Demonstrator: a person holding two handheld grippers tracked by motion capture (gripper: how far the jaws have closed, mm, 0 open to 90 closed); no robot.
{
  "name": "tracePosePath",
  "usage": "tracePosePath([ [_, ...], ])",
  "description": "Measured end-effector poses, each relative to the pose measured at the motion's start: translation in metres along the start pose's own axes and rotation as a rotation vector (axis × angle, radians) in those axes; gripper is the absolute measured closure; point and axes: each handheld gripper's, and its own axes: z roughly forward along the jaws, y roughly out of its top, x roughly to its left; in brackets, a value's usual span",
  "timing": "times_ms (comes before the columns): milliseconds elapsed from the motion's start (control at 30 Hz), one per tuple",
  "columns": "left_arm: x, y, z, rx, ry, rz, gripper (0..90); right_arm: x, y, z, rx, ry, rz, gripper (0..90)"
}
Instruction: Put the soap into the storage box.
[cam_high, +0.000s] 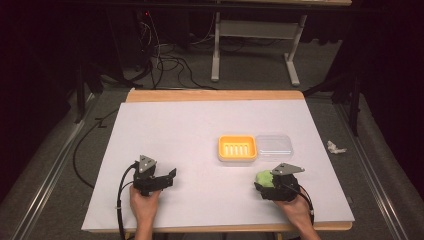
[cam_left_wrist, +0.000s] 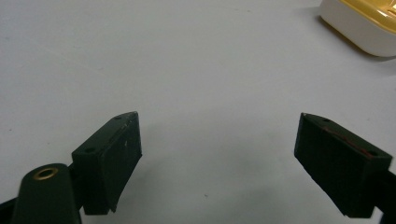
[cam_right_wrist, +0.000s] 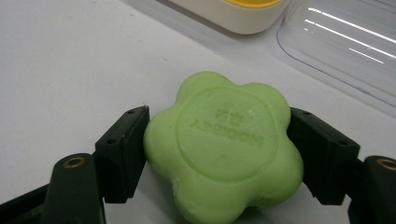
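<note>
Green and flower-shaped, the soap (cam_right_wrist: 224, 144) sat clamped between the two jaws of the right hand-held gripper (cam_high: 272, 184), low over the white-covered desk (cam_high: 200, 130), its embossed face turned up. Just ahead of that hand-held gripper lay the yellow soap dish (cam_high: 237, 148), with the clear lid (cam_high: 274, 146) touching its far side. The left hand-held gripper (cam_left_wrist: 219, 154) hung with its jaws spread wide and nothing between them, the dish off ahead and to its right. The step in hand looked like carrying the soap to the dish. The next move would likely call for lifting it over the near rim, centring it above the ribbed tray, then letting go.
</note>
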Motion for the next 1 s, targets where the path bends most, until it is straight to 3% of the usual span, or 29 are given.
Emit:
tracePosePath([
  [200, 0.0, 0.0, 0.0, 0.001, 0.001, 0.003, 15.3, 0.002, 0.0, 0.0, -0.003, -0.018, -0.018, 27.3],
  [467, 0.0, 0.0, 0.0, 0.001, 0.001, 0.004, 15.3, -0.002, 0.004, -0.006, -0.032, -0.016, -0.002, 27.4],
  [733, 0.0, 0.0, 0.0, 0.002, 0.0, 0.006, 15.3, -0.009, 0.031, -0.017, -0.068, 0.005, 0.007, 27.4],
  [1000, 0.0, 0.0, 0.0, 0.003, -0.001, 0.008, 15.3, -0.015, 0.057, -0.013, -0.066, 0.02, 0.03, 27.4],
])
